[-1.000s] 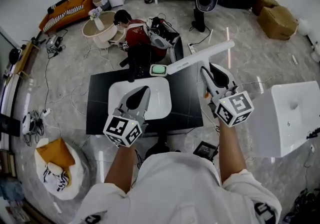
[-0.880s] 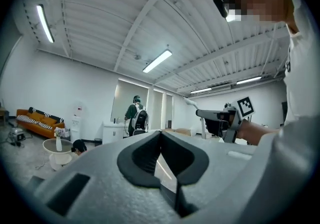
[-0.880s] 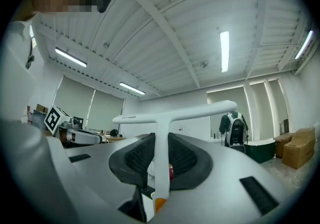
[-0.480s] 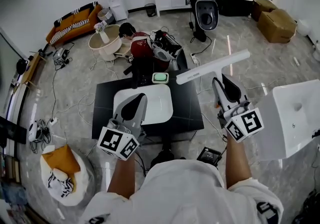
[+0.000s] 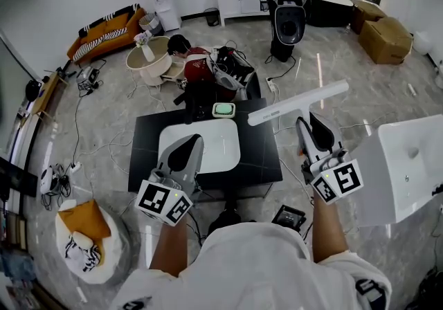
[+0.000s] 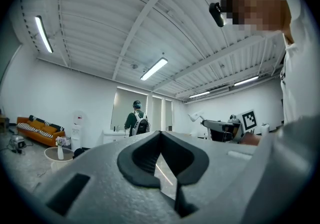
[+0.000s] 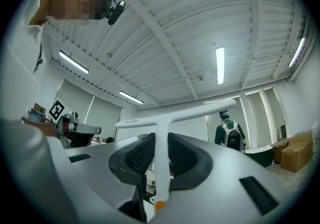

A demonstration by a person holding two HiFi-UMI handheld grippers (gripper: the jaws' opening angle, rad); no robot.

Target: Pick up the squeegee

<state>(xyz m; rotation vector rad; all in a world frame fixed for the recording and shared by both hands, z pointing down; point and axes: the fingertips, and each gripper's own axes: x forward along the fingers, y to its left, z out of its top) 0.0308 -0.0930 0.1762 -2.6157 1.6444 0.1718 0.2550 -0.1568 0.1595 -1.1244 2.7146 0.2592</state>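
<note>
A white T-shaped squeegee (image 5: 297,102) is held up in the air, beyond the right edge of the black table (image 5: 259,156). My right gripper (image 5: 313,122) is shut on its handle, and the long blade lies crosswise past the fingertips. In the right gripper view the squeegee's handle (image 7: 161,158) stands upright between the black pads (image 7: 137,160), with the blade (image 7: 175,114) across the top. Over the table's near left part, my left gripper (image 5: 188,144) is shut on nothing. In the left gripper view my left gripper (image 6: 160,135) has its tips together.
A white basin-like tray (image 5: 208,139) lies on the black table, and a small green-and-white block (image 5: 223,109) sits at the far edge. A white sink unit (image 5: 408,163) stands to the right. A crouching person (image 5: 194,59) and cables are behind the table. Cardboard boxes (image 5: 391,28) stand far right.
The right gripper has carried the squeegee up and to the right, away from the green-and-white block. The left gripper has risen and drawn back a little. Both are almost still over the last half second.
</note>
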